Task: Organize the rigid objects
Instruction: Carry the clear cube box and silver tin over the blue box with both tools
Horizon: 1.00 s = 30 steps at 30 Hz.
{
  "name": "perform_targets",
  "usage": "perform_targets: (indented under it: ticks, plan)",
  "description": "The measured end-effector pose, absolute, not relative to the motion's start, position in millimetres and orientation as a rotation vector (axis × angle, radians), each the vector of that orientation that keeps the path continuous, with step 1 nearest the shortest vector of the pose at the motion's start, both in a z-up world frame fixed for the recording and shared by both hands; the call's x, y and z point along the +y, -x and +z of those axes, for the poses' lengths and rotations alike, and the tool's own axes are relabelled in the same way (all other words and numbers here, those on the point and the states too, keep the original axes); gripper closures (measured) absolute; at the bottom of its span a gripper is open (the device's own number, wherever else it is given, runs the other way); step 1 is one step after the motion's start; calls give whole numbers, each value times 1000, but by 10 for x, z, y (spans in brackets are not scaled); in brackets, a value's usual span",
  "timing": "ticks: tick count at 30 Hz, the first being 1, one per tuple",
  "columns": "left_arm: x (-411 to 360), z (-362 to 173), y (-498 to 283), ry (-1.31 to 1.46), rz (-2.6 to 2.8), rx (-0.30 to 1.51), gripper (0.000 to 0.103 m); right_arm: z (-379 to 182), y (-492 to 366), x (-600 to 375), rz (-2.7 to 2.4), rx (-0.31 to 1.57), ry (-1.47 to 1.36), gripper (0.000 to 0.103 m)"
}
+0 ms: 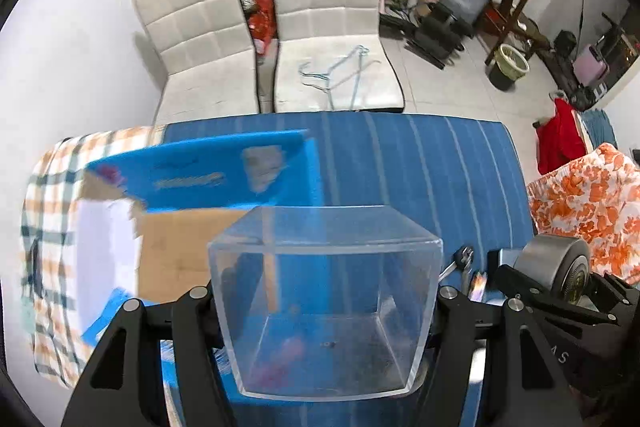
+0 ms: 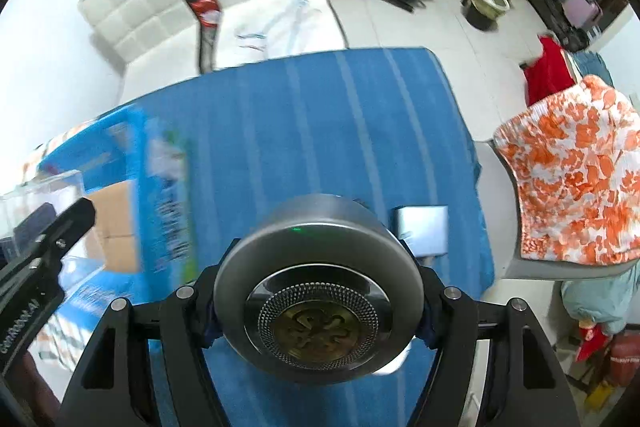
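Two rigid objects gripped: clear acrylic box (image 1: 324,303) clamped in left gripper (image 1: 324,311); round metal speaker (image 2: 316,291) clamped in right gripper (image 2: 318,311). Both above blue striped cloth (image 2: 320,131). Open cardboard carton (image 1: 192,203) at 10 o'clock of box.

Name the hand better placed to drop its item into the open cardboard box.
Left. The left gripper, holding the clear acrylic box, hangs right beside the cardboard box; the right gripper, holding the round metal tin, is farther away.
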<state>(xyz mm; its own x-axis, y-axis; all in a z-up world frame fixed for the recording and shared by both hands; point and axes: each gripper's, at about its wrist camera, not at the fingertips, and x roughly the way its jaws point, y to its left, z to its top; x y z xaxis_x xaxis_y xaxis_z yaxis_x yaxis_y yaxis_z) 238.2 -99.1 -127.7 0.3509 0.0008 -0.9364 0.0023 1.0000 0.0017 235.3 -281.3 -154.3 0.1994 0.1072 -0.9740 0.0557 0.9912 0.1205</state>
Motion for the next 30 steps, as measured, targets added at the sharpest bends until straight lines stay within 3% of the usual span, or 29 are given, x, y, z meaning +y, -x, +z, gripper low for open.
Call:
perform_targets:
  ticks: [9,17,22,30]
  plan:
    - [-94,-867,-1817,22,52,1151,41,-994,-1688,-1608,144,1284,-108,30]
    - [473,-839,-1707,54,79,1144,41,-981,-1648,-888,214,1278,-50,30]
    - [777,-1154,-1923,92,64,1207,41,-1361,-2060,-637,240,1335,-94,30]
    - [1097,-2055,-2616,153,49,1368,41,-2484,-2890,-248,204,1483,-101,30]
